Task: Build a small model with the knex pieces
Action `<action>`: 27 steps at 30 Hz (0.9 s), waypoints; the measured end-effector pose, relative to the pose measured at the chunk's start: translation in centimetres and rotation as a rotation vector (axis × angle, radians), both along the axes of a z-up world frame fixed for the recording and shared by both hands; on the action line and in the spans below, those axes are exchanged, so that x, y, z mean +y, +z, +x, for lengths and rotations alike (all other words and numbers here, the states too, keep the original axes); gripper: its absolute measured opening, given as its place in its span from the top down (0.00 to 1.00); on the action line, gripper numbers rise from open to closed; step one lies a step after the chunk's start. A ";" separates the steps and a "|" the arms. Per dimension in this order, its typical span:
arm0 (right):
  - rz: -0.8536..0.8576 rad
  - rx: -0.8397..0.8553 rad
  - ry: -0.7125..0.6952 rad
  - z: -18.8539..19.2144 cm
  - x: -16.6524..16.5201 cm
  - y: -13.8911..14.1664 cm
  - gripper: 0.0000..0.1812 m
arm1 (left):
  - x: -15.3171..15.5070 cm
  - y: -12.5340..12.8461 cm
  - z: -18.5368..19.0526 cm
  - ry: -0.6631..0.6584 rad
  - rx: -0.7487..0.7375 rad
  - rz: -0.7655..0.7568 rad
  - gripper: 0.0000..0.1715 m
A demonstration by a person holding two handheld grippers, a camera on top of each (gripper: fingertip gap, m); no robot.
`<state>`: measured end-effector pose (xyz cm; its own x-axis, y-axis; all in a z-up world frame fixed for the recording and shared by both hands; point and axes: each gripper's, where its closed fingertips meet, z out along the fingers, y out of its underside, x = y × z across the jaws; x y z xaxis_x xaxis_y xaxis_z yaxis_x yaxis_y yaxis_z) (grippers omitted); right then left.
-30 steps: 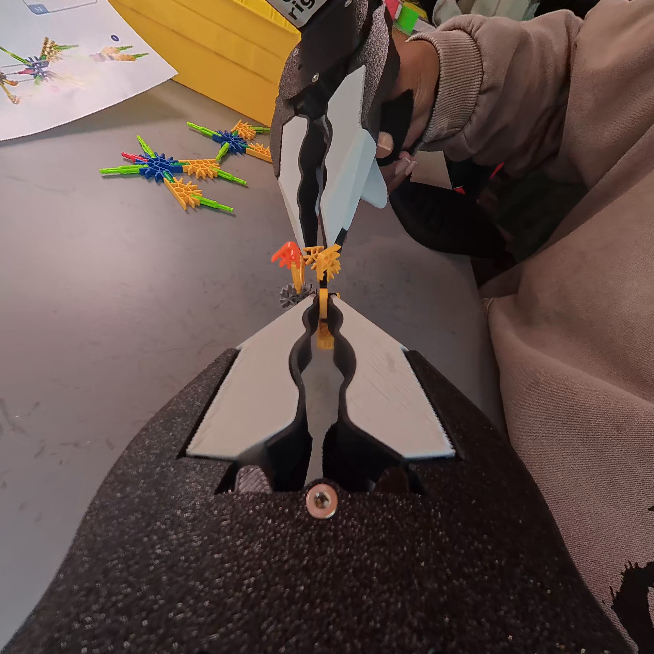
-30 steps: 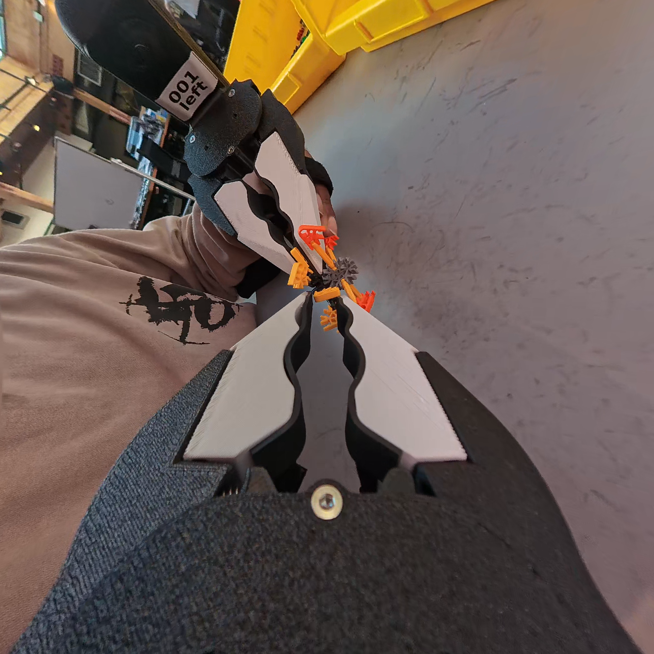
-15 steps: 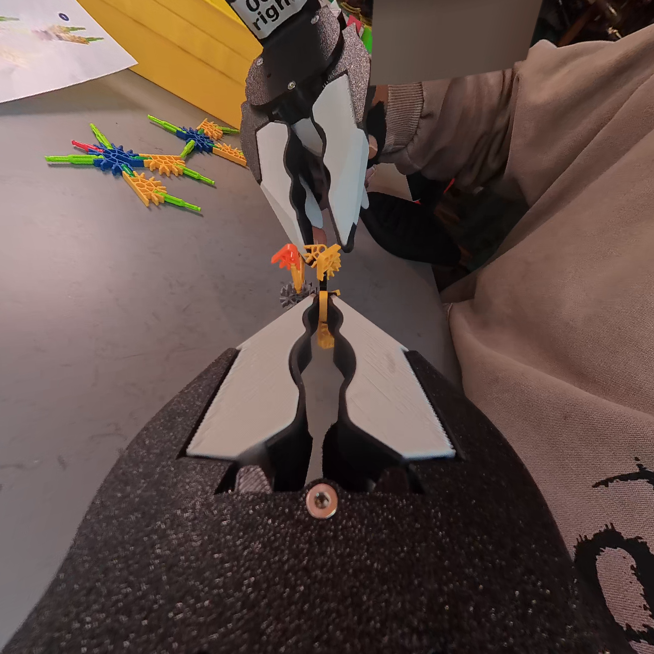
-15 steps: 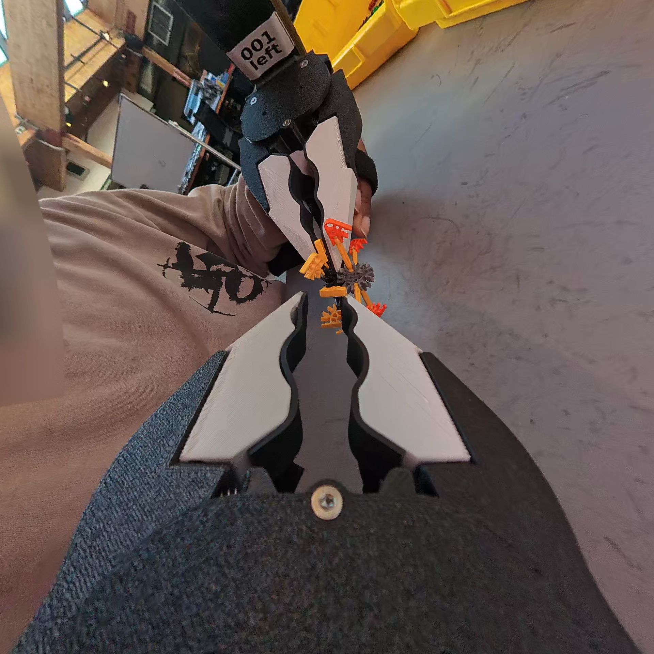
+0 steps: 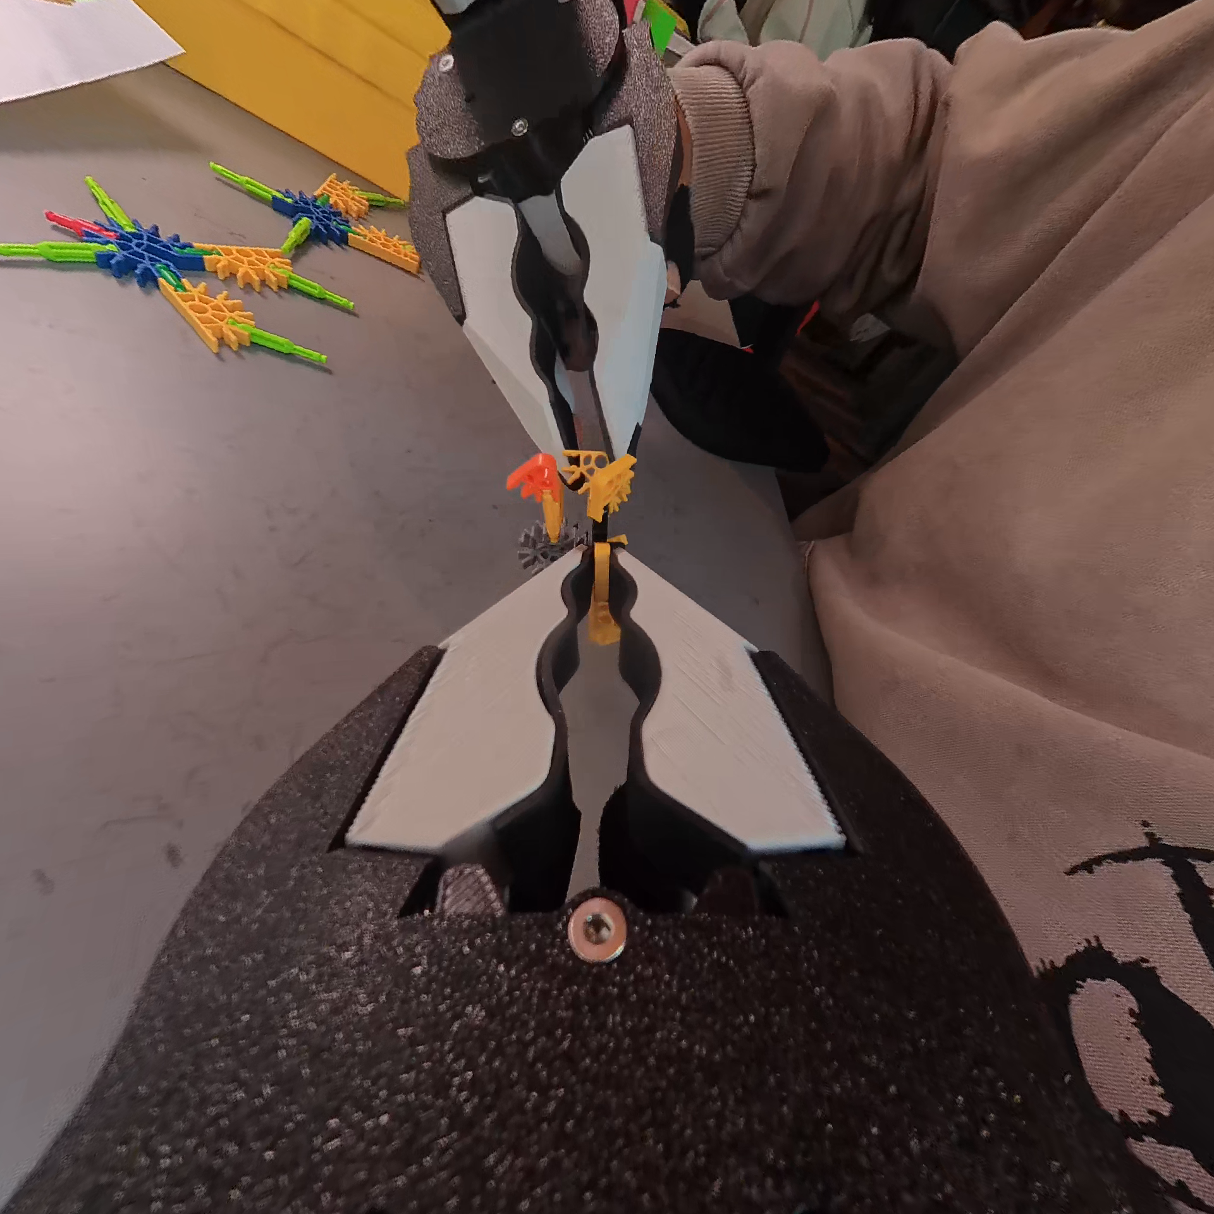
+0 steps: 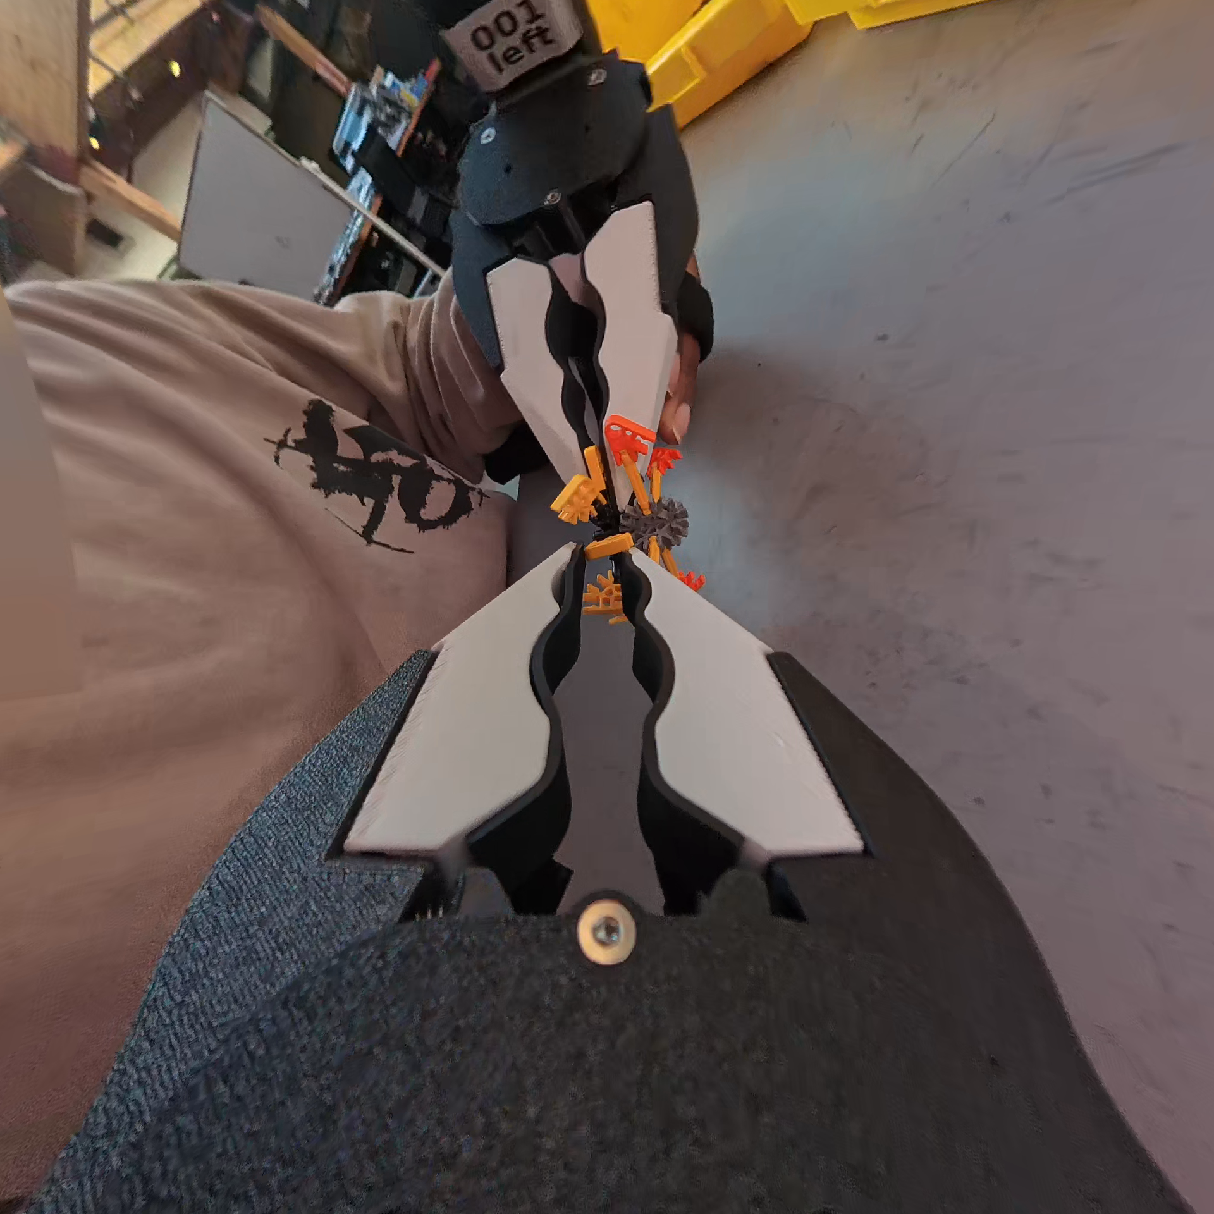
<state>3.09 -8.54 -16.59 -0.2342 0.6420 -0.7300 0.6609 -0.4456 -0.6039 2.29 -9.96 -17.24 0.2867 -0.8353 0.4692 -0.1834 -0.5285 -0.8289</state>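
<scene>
A small toy assembly is held above the grey table (image 5: 197, 525). It has a grey round hub (image 5: 540, 546), orange connectors (image 5: 531, 476), yellow connectors (image 5: 603, 485) and thin rods. My left gripper (image 5: 594, 555) is shut on a yellow piece (image 5: 601, 594) at one end. My right gripper (image 6: 604, 558) faces it tip to tip and is shut on a yellow connector (image 6: 603, 596) at the other end. The right gripper also shows in the left wrist view (image 5: 594, 447), and the left gripper in the right wrist view (image 6: 594, 453). The hub (image 6: 653, 522) sticks out to the side.
Two flat star-shaped builds in blue, yellow and green (image 5: 157, 253) (image 5: 322, 210) lie on the table to the left. A yellow bin (image 5: 315, 79) and a white sheet (image 5: 66, 39) are behind them. More yellow bins (image 6: 722, 46) stand far off. A person's beige sweatshirt (image 5: 985, 460) is close on the right. The tips of both grippers are at nearly the same place.
Half a second ago the right gripper had opened a little and drawn back from the assembly. Now it is back on the yellow connector and narrower. The left gripper stayed shut.
</scene>
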 end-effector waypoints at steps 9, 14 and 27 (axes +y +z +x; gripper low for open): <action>0.550 0.244 0.320 1.3 -2.2 0.2 1.00 | -1.9 1.3 0.9 -0.122 -0.188 -0.223 0.98; 0.492 0.126 0.310 1.3 -1.9 0.4 0.93 | -1.7 1.5 0.8 -0.106 -0.180 -0.205 0.98; 0.054 -0.099 0.082 0.2 -0.8 0.2 0.95 | -0.6 0.4 0.3 -0.031 -0.099 -0.163 0.98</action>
<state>3.32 -9.32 -16.42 -0.2165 0.6627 -0.7169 0.7512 -0.3559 -0.5559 2.64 -10.56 -16.82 0.2079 -0.7534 0.6238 -0.1236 -0.6529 -0.7473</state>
